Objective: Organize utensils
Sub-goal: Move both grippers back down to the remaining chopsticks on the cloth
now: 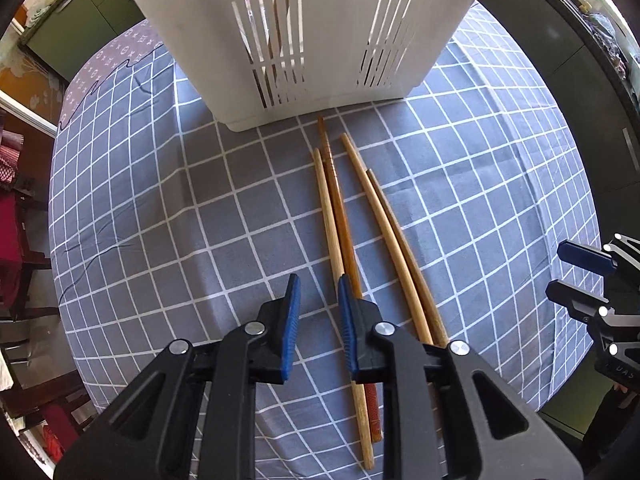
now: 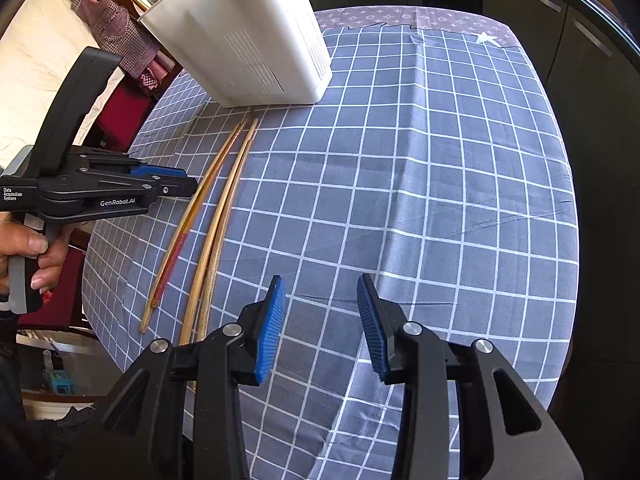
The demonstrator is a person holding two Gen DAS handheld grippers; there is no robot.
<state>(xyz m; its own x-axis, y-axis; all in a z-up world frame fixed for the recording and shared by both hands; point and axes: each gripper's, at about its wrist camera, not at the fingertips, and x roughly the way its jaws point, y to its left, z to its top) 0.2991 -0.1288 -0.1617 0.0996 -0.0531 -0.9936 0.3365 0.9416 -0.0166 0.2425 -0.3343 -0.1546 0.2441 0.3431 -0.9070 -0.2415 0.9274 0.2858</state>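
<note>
Four wooden chopsticks (image 1: 340, 236) lie on the checked tablecloth (image 2: 440, 200) near the table's left edge, tips toward the white slotted utensil holder (image 1: 288, 40). The left gripper (image 1: 319, 312) (marked "GenRobot.AI" and "Data Acquisition System") hangs over them, jaws narrowly apart, gripping nothing. The right gripper (image 2: 322, 320) stands wider, empty.

Bright, sharp daylight views; fisheye bending, dark vignetted corners.

A table (image 2: 440, 184) wears a grey-blue cloth with white squares, and bright light falls on it. Dark green cupboards (image 1: 592, 120) stand near it. A dark wooden chair (image 1: 24, 236) with red cloth sits beside the table.
</note>
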